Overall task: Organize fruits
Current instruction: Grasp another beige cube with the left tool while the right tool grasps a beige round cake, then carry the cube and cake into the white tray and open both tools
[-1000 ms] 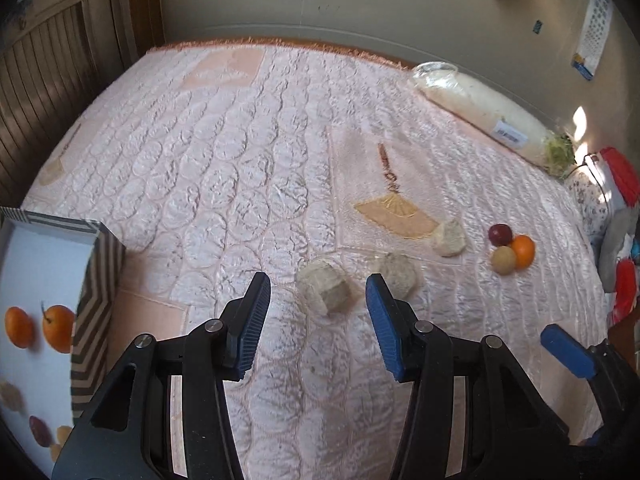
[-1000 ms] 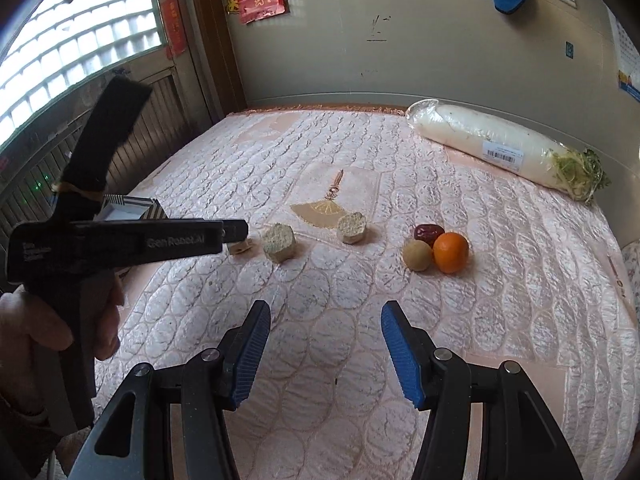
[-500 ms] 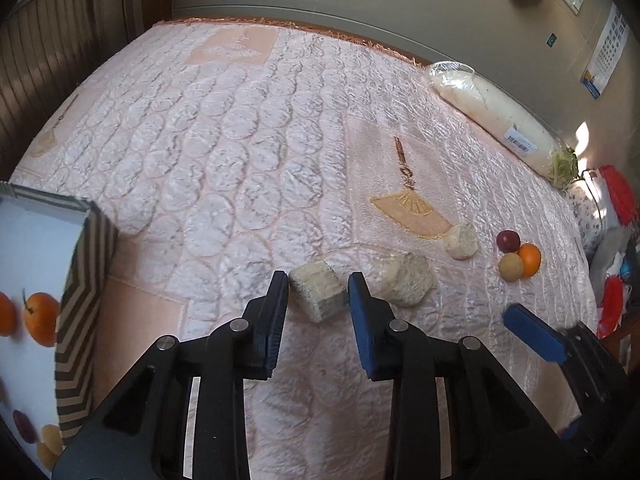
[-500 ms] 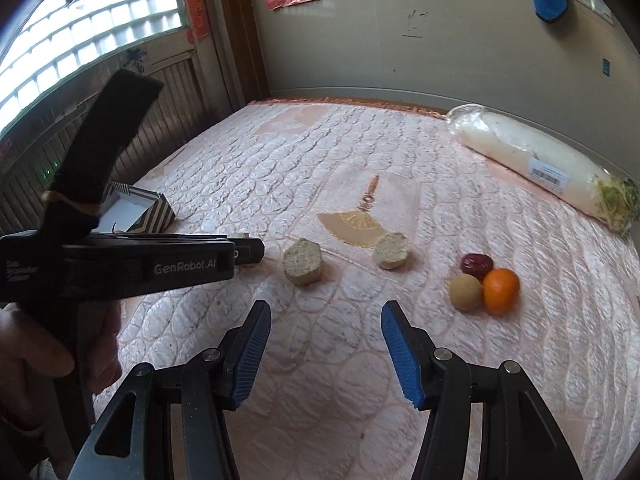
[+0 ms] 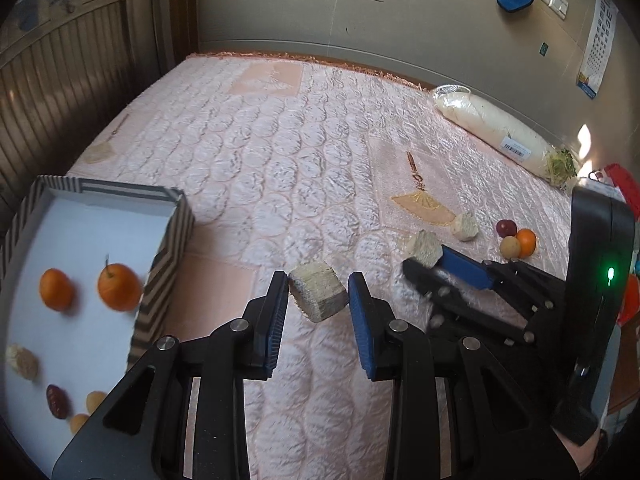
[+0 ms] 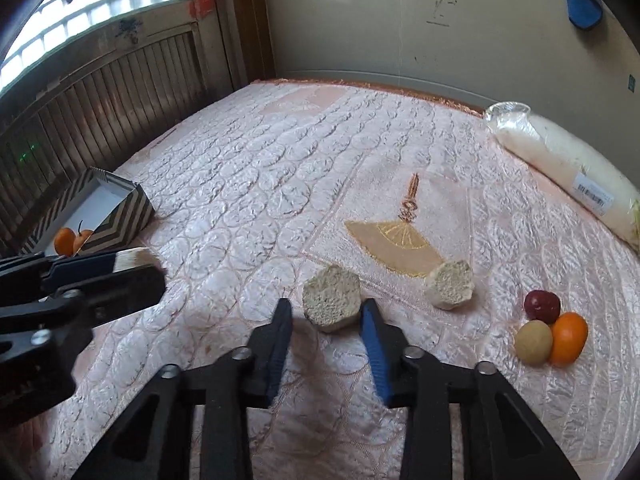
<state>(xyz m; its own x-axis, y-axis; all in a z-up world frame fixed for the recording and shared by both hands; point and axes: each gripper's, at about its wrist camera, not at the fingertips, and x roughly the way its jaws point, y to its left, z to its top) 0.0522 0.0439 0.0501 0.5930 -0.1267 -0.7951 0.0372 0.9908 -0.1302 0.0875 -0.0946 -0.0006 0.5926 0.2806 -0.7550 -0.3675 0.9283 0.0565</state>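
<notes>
My left gripper (image 5: 318, 292) is shut on a beige fibrous chunk (image 5: 318, 296) and holds it above the bedspread, right of a striped box (image 5: 166, 248) that holds two oranges (image 5: 120, 286), a red date and other small fruits. My right gripper (image 6: 325, 314) is open with its fingers on either side of a second beige chunk (image 6: 331, 303) lying on the bed. A third chunk (image 6: 451, 285) lies to its right. Further right sit a red date (image 6: 542, 305), a tan round fruit (image 6: 533, 342) and an orange (image 6: 568, 338), all touching.
A long white wrapped radish (image 6: 560, 168) lies along the wall at the back right. The pink quilted bedspread (image 6: 280, 168) has an embroidered fan patch (image 6: 394, 240). A wooden slatted panel (image 6: 100, 100) stands along the left edge.
My left gripper closed on the chunk, lifted it and swung left, bringing the box into fuller view. My right gripper moved forward and narrowed around the second chunk.
</notes>
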